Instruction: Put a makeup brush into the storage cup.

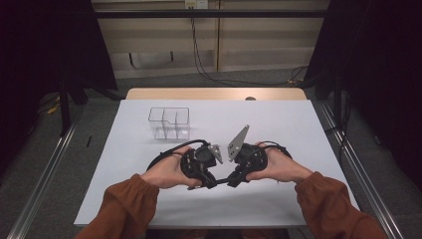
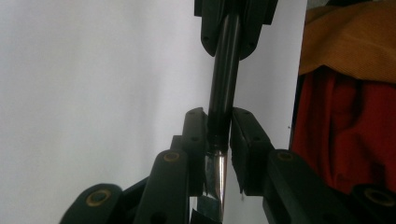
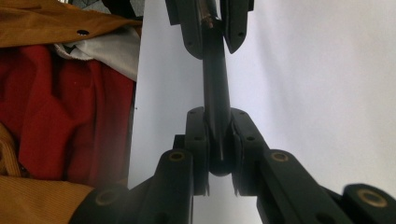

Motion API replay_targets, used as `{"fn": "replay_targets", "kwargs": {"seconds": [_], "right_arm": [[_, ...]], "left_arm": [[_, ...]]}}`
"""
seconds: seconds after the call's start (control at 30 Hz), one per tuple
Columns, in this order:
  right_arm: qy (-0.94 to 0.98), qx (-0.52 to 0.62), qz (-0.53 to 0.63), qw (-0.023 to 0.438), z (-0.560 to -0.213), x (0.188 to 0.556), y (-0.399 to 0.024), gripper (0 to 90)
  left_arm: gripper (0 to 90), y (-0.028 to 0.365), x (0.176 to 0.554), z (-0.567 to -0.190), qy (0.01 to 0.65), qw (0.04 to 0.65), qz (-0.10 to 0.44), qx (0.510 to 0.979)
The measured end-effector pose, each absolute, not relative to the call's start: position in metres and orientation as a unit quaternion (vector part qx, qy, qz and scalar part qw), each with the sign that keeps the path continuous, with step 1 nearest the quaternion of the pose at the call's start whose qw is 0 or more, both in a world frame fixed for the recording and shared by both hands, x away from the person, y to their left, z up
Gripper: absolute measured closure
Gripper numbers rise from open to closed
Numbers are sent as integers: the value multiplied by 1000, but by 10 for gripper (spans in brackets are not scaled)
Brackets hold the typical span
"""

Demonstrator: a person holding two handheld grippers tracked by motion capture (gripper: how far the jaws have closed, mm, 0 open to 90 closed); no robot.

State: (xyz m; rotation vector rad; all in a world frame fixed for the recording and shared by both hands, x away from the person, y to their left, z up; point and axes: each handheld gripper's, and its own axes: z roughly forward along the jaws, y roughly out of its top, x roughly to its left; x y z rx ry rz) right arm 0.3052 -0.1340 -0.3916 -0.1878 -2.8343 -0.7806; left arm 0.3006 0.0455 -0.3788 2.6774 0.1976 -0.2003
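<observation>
Left gripper [image 2: 218, 133] clamped on pen [image 2: 224, 74] near its silver end | right gripper [image 3: 218, 140] clamped on black end | pen level between both, above surface [image 1: 278, 124] | step: two-handed hold (probably uncapping) | next: straight pull apart.

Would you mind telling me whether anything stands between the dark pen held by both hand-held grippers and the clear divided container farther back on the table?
Nothing visible does. The pen is clamped between the left hand-held gripper and the right hand-held gripper, and only bare white table lies between them and the clear container.
</observation>
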Motion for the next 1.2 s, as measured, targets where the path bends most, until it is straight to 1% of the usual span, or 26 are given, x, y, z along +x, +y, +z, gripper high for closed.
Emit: {"fn": "replay_targets", "kwargs": {"seconds": [0.23, 0.3, 0.4, 0.47, 0.53, 0.57, 0.6, 0.67, 0.87, 0.97, 1.0, 1.07, 1.2], "right_arm": [[-956, -70, -268, 94, -393, 307, -136, 804], [-956, -71, -268, 94, -393, 307, -136, 804], [-956, -76, -268, 90, -394, 308, -137, 804], [-956, -77, -269, 88, -395, 309, -139, 804], [-956, -80, -270, 86, -395, 309, -141, 804], [-955, -85, -270, 84, -395, 309, -142, 804], [-954, -85, -273, 85, -395, 310, -143, 804], [-954, -92, -273, 86, -395, 310, -145, 804], [-950, -108, -282, 82, -395, 312, -153, 804], [-949, -113, -282, 81, -395, 312, -157, 804], [-950, -116, -280, 80, -396, 311, -158, 804], [-949, -121, -281, 80, -397, 311, -161, 804], [-946, -131, -287, 78, -399, 311, -168, 803]], "left_arm": [[655, 50, 304, -379, 79, 243, -64, 965], [586, 52, 305, -380, 85, 252, -61, 962], [526, 56, 305, -382, 91, 258, -56, 960], [440, 58, 306, -382, 101, 263, -49, 958], [403, 62, 308, -383, 110, 274, -49, 954], [368, 65, 309, -383, 117, 280, -46, 952], [295, 66, 309, -383, 118, 283, -48, 950], [221, 69, 308, -385, 131, 300, -58, 943], [137, 79, 307, -389, 137, 307, -33, 941], [89, 86, 309, -392, 156, 319, -28, 934], [77, 89, 309, -393, 160, 318, -33, 934], [53, 94, 309, -395, 145, 322, -39, 935], [50, 104, 308, -398, 155, 336, -35, 928]]}}
